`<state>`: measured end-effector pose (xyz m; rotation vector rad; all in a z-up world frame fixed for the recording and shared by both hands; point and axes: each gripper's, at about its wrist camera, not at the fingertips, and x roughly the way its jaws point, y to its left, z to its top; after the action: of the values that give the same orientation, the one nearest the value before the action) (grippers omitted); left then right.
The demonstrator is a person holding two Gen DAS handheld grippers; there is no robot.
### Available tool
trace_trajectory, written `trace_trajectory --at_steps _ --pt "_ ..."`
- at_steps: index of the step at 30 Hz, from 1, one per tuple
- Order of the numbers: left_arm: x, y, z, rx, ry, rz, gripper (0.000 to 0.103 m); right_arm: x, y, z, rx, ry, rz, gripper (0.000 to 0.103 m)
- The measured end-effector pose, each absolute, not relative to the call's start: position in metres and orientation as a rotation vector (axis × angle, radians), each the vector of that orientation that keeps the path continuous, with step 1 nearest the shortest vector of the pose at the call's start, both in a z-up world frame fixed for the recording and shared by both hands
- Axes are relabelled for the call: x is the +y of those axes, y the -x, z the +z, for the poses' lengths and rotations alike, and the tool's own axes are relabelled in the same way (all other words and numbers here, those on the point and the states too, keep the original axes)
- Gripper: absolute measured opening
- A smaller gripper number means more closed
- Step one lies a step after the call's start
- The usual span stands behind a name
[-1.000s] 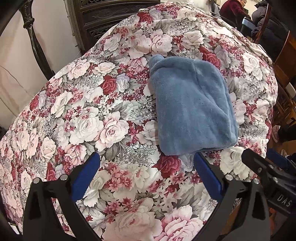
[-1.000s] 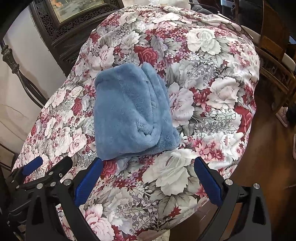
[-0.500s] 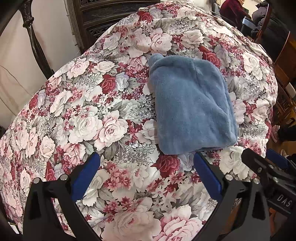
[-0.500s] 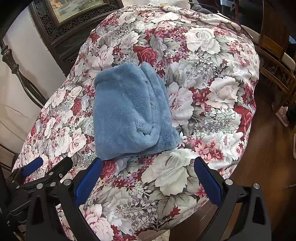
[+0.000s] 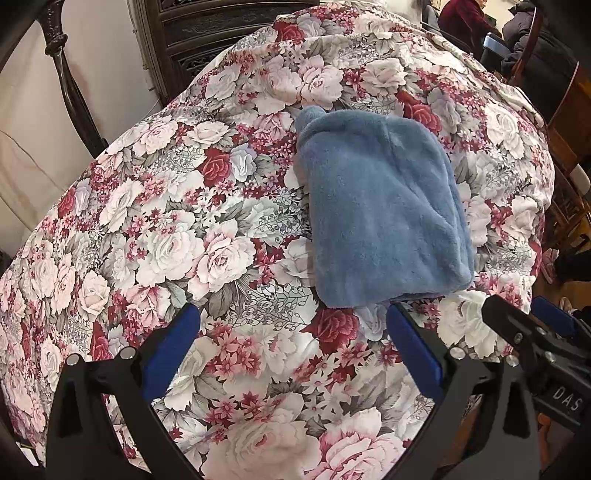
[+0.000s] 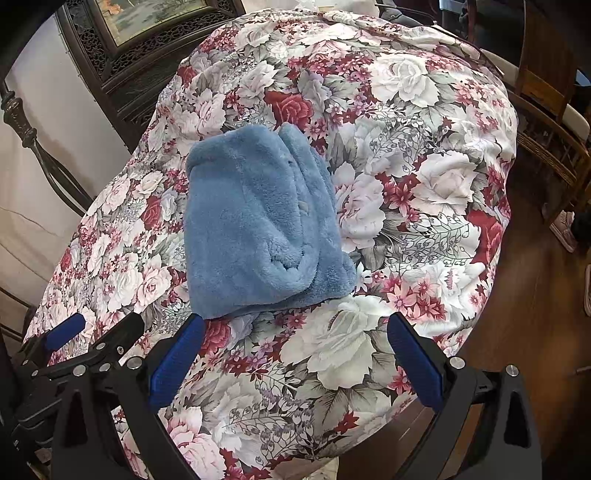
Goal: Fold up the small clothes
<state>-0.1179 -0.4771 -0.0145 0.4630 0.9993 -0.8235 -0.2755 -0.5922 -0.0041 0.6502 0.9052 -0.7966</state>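
A small blue fleece garment (image 5: 384,214) lies folded into a compact rectangle on the floral tablecloth (image 5: 177,236). It also shows in the right wrist view (image 6: 258,225), with its layered edges on the right side. My left gripper (image 5: 293,332) is open and empty, hovering just in front of the garment's near edge. My right gripper (image 6: 295,343) is open and empty, also just short of the garment. Each gripper shows at the edge of the other's view: the right gripper (image 5: 535,332) and the left gripper (image 6: 92,339).
The table (image 6: 424,229) drops off at the right to a wooden floor (image 6: 524,332). Wooden chairs (image 6: 546,103) stand at the right. A dark carved cabinet (image 5: 207,44) and a chair back (image 5: 70,81) stand at the left. People sit far behind (image 5: 465,22).
Both views have shifted only slightly. The garment lies as before and both grippers stay open.
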Motion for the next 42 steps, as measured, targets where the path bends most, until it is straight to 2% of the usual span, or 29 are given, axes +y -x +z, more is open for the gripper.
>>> trace_trajectory --at_steps 29,42 --pt "-0.4777 0.1182 -0.0156 1.002 -0.461 -0.83 0.098 -0.5932 0.276 -0.0044 0.909 -0.651 -0.794 0.099" --pt "-0.4772 0.1259 -0.0072 0.908 -0.508 -0.807 0.098 -0.5964 0.2773 -0.0047 0.907 -0.657 -0.797 0.099"
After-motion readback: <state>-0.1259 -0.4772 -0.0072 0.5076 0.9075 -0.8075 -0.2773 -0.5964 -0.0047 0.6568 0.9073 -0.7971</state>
